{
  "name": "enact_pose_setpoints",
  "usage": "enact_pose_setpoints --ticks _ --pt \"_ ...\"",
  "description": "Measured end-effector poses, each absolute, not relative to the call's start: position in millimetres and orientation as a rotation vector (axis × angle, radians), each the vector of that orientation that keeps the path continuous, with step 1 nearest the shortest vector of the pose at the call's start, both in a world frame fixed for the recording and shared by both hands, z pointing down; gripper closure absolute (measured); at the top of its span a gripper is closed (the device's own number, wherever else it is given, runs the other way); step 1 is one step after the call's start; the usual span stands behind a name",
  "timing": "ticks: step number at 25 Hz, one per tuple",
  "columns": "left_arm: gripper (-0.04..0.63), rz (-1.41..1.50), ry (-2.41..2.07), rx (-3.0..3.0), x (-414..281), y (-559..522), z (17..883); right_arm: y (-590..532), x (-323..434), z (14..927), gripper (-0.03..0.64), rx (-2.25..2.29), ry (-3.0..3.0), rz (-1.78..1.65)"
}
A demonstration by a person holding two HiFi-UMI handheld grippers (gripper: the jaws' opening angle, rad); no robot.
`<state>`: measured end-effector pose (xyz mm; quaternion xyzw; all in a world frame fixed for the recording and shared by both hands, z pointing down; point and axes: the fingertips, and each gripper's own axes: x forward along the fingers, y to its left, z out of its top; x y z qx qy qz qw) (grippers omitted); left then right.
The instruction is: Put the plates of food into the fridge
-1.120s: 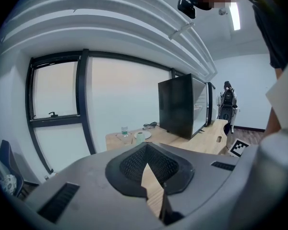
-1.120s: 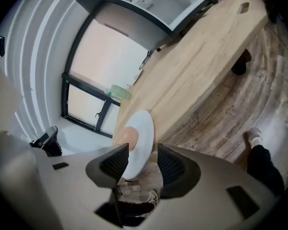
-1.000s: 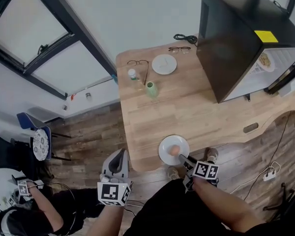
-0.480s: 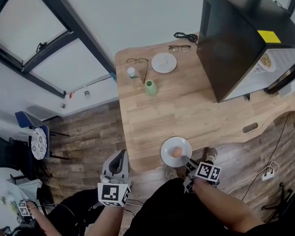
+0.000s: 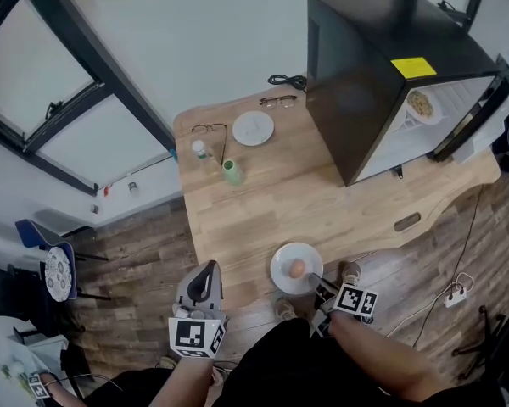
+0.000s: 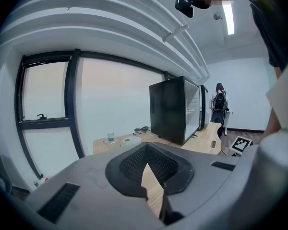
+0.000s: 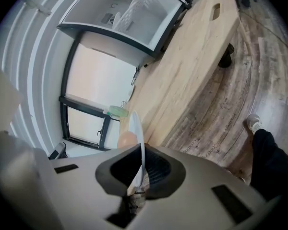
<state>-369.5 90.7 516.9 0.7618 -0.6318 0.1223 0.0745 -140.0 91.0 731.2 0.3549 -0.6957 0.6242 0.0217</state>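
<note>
1 long wooden table (image 5: 271, 202) fills the middle of the head view, over a wood floor (image 5: 144, 253). 1 black fridge (image 5: 365, 66) stands on the table's far right part with its door open to the right, showing a white inside. A fridge plate (image 5: 420, 103) with food already sits in there.

2 tools show low in the head view, each with a marker cube. The left tool (image 5: 208, 270) hangs over the floor just off the table's near edge, left of the plate and not touching it. Its own view shows its jaws narrow, tips together, with nothing between them. The right tool (image 5: 318, 282) reaches to the near right rim of the plate (image 5: 288, 257), which lies at the table's near edge. Its own view shows that thin white rim edge-on between its jaws, which are closing onto it with the pads against it.

1 far plate (image 5: 253, 128) lies near the table's far edge, well apart from the fridge. A green cup (image 5: 231, 172) and a small bottle (image 5: 202, 150) stand near the left edge. 2 pairs of glasses lie by the far plate, 1 to its left (image 5: 209, 129) and 1 behind it (image 5: 277, 101), and a black cable (image 5: 286, 80) is coiled at the far edge.

1 round tan bit of food (image 5: 297, 268) sits in the middle of the plate.
</note>
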Motion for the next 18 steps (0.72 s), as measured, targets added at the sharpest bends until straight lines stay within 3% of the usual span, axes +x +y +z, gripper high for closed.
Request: enact_pose_setpoints --ticks 18 --pt "0.591 0.271 -1.779 2.413 -263.7 13.0 490.1 21.6 -20.0 674.3 0.586 1.272 -2.233 1.894"
